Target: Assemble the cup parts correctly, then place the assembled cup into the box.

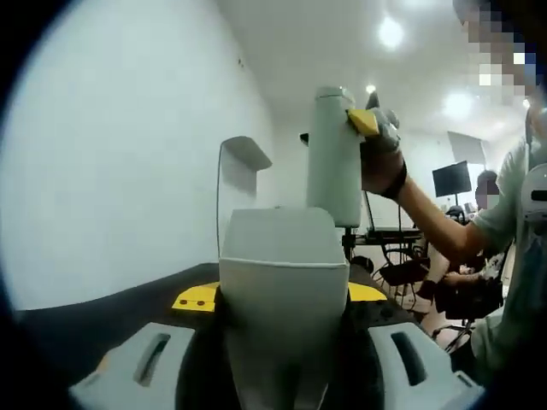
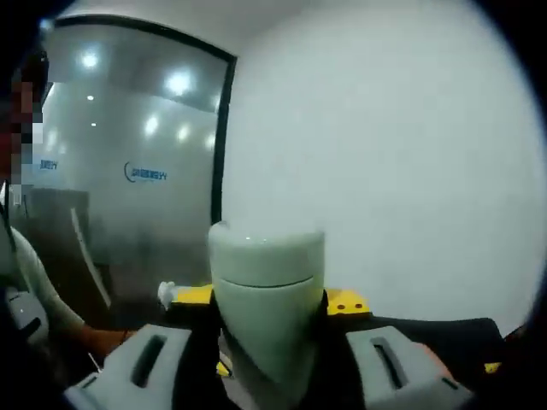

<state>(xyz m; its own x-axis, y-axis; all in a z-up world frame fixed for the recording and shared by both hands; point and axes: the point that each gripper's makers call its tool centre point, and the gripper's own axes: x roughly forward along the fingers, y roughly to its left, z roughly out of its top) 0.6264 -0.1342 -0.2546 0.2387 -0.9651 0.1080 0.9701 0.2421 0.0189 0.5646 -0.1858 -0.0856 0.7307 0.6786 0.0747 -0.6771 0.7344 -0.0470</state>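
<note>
My left gripper is shut on a wide pale grey-green cup part. A thin curved handle with a flap rises from that part's left side. Beyond it, in the left gripper view, a tall pale cup body stands upright in the air. My right gripper clamps it near the top with a yellow pad, and a gloved hand is behind it. In the right gripper view the same cup body, with a seam below its rounded top, sits between the jaws of the right gripper, which is shut on it.
A dark tabletop stretches below the left gripper. A white wall is close on the left. A person stands at the right, with chairs and a monitor behind. A glass partition and a sleeve are at the left.
</note>
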